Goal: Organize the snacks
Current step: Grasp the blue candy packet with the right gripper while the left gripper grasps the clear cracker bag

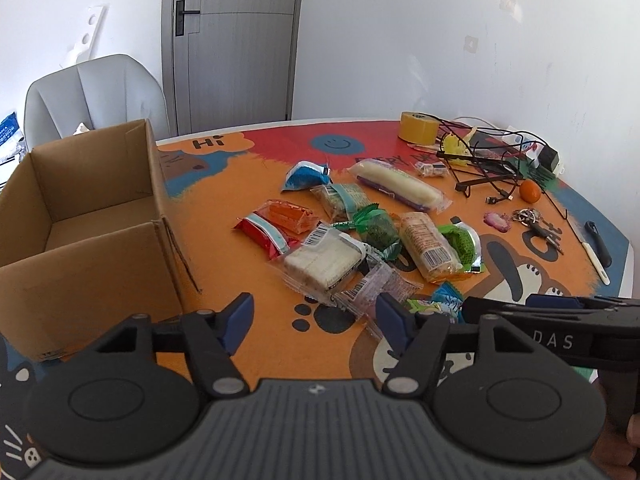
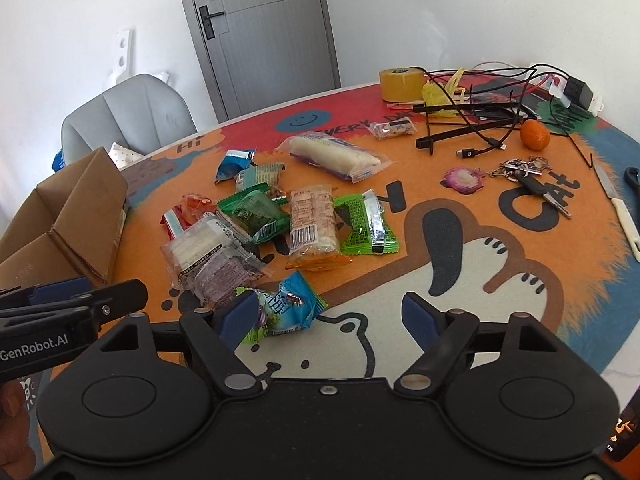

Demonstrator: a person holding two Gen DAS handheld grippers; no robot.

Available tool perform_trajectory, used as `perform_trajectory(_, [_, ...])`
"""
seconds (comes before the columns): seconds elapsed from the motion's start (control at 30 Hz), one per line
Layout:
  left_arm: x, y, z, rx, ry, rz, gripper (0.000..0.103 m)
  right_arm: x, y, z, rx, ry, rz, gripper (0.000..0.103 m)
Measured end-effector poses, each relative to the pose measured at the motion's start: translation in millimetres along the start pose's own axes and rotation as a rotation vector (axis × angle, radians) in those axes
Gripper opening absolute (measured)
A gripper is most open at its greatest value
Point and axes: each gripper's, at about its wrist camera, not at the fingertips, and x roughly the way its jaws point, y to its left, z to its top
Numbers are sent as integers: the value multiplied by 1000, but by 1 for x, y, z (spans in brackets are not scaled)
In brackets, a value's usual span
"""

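Both sets of fingers hang released over the bench [image 2: 500, 248], gripping nothing. The left fingers [image 1: 314, 320] point at a clear cake pack [image 1: 320, 260] at the near edge of the snack pile; the open box [image 1: 80, 220] stands to their left. A blue packet [image 2: 288, 308] lies just beside the right gripper's [image 2: 334, 314] left finger.

The left gripper's [image 1: 314, 318] right finger hides part of a purple-printed snack packet [image 1: 372, 288]. Left of it, the cardboard box [image 1: 80, 216] is cut off by the frame edge.
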Motion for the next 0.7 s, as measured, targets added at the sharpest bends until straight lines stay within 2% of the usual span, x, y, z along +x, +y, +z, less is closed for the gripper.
perform_trajectory(0.33, [22, 4, 1, -19, 37, 3, 58, 23, 4, 2, -16, 37, 39, 76])
perform_trajectory(0.43, [27, 3, 3, -22, 45, 0, 58, 30, 5, 3, -18, 44, 57, 68])
perform_trajectory(0.53, [32, 1, 4, -17, 53, -6, 58, 36, 4, 3, -17, 54, 79, 65])
perform_trajectory(0.6, [36, -2, 5, -11, 58, -13, 58, 38, 5, 3, -41, 40, 74, 60])
perform_trajectory(0.67, [39, -5, 6, -3, 57, -20, 58, 39, 4, 4, -49, 32, 69, 43])
perform_trajectory(0.7, [40, -7, 7, 2, 56, -25, 58, 40, 3, 4, -53, 31, 60, 39])
